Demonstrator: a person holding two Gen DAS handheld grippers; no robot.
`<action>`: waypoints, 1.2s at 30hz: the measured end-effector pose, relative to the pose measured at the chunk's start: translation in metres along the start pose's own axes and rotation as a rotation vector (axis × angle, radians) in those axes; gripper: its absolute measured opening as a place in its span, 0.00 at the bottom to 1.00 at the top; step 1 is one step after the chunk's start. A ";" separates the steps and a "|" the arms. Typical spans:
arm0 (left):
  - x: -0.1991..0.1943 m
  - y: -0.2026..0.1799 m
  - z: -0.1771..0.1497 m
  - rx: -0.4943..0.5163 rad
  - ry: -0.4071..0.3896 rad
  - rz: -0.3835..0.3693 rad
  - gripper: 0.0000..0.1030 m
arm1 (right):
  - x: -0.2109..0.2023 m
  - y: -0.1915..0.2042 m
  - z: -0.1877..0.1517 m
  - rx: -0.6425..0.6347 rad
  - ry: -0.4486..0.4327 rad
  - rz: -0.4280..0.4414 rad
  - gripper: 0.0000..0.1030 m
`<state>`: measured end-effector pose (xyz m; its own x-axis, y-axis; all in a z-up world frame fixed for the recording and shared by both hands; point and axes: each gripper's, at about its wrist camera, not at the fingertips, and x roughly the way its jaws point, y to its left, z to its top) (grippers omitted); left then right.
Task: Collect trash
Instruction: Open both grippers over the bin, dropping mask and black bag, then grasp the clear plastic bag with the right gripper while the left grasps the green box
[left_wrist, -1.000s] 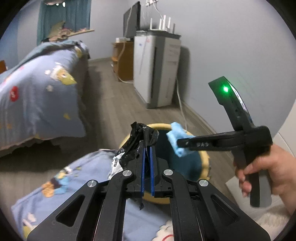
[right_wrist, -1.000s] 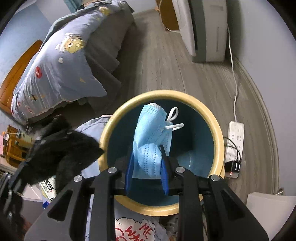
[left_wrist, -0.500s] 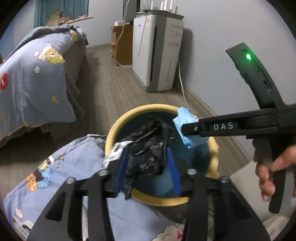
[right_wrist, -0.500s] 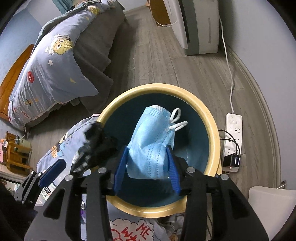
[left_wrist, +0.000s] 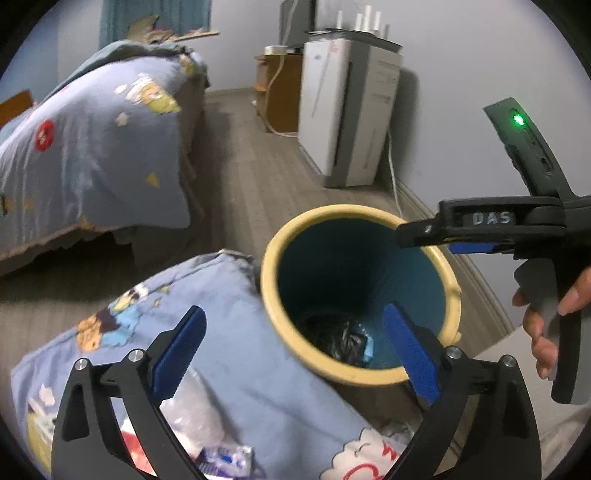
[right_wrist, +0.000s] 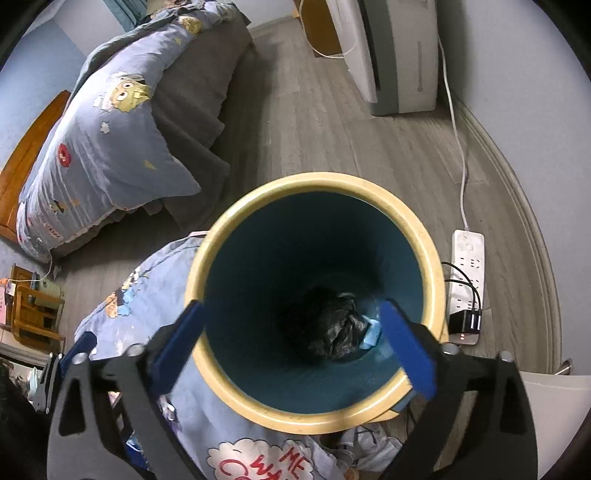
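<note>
Black bag (right_wrist: 334, 330): crumpled, glossy thin plastic, creased into a loose ball; it is lying at the bottom of the bin, toward the near side.
Face mask (right_wrist: 370, 334): pale blue, soft pleated fabric; only a small corner is showing, tucked against the black bag on the bin floor.
Bin (right_wrist: 424, 254): round and deep, tapering downward, with a thick cream-yellow rim and smooth dark teal inner walls; it is standing on the grey wood-plank floor, touching a blue cartoon-print cushion (left_wrist: 258, 369).
Left gripper (left_wrist: 295, 347): its jaws have just been opening and are standing wide, blue ribbed pads bare, nothing between them, hovering over the near rim.
Right gripper (right_wrist: 291, 339): its jaws have also just been opening and are gaping wide and empty, straddling the bin mouth from above.
Hand (left_wrist: 554, 314): curling around the right gripper's black handle.
Surroundings: a white power strip (right_wrist: 468, 258) is lying beside the bin.
</note>
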<state>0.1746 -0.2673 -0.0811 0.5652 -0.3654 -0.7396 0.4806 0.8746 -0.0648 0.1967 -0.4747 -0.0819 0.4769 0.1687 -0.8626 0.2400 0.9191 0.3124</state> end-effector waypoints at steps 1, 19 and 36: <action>-0.005 0.005 -0.002 -0.014 0.002 0.007 0.93 | -0.001 0.006 0.000 -0.014 -0.001 0.006 0.94; -0.151 0.127 -0.051 -0.078 -0.045 0.315 0.95 | -0.018 0.154 -0.034 -0.300 -0.006 0.110 0.94; -0.214 0.178 -0.095 -0.029 -0.164 0.495 0.95 | -0.001 0.209 -0.070 -0.436 0.039 0.066 0.94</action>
<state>0.0757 -0.0035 0.0024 0.8187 0.0514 -0.5720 0.1113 0.9629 0.2459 0.1873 -0.2580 -0.0439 0.4452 0.2380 -0.8632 -0.1733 0.9687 0.1777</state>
